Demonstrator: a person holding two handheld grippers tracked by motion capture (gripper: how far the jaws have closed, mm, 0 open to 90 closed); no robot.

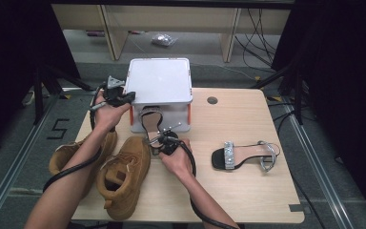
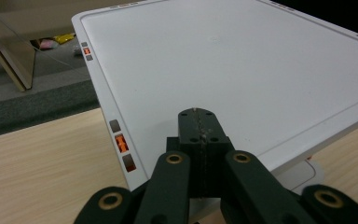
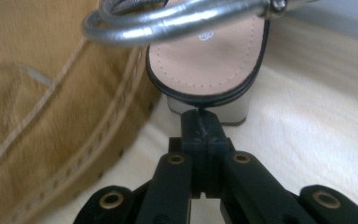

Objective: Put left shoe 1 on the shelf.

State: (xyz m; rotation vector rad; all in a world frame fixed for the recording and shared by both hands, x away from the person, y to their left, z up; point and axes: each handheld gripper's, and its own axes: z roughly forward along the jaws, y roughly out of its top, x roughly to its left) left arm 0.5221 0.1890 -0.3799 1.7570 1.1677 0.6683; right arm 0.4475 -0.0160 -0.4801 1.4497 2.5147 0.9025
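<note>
A black sandal with a tan insole and silver strap lies toe-first under the front of a white box. My right gripper is shut, its tips right at the rear edge of that sandal's heel, nothing visibly between the jaws. The silver ankle strap arches above them. My left gripper is shut too and sits at the box's left front corner, its tips over the white lid. A matching sandal lies on its own at the right of the table.
Two tan suede boots stand at the table's left front, one close beside the right gripper. The wooden table has a cable hole behind the box. Floor and furniture legs lie beyond.
</note>
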